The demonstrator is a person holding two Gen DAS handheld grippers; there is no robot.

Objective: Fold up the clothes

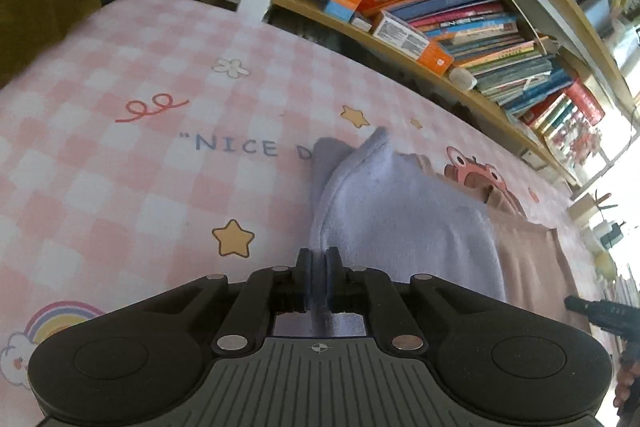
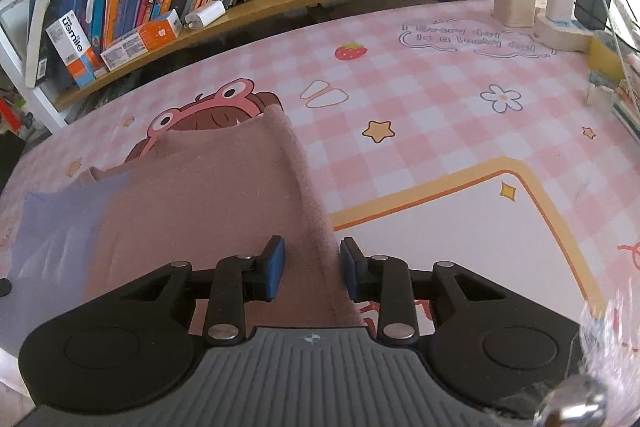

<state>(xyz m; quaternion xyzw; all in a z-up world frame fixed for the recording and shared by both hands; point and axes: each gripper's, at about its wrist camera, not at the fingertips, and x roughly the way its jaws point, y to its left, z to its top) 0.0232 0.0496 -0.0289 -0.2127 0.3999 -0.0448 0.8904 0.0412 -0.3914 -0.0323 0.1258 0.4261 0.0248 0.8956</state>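
Meanwhile left tongs [image 1: 319, 279] pinch the lilac cloth [image 1: 400, 227]; right tongs [image 2: 312, 267] gape around the pink garment [image 2: 208, 203].

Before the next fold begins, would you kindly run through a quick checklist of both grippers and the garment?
1. Left gripper clamped on the lavender part of the garment: ok.
2. Right gripper gripping the pink part: not ok, its jaws stand open astride the pink edge.
3. Garment lying on the checked mat, not hanging off: ok as far as visible.
4. Mat beyond the far edge of the garment bare for folding: ok.
5. Near hem aligned: cannot tell, hidden under the grippers.
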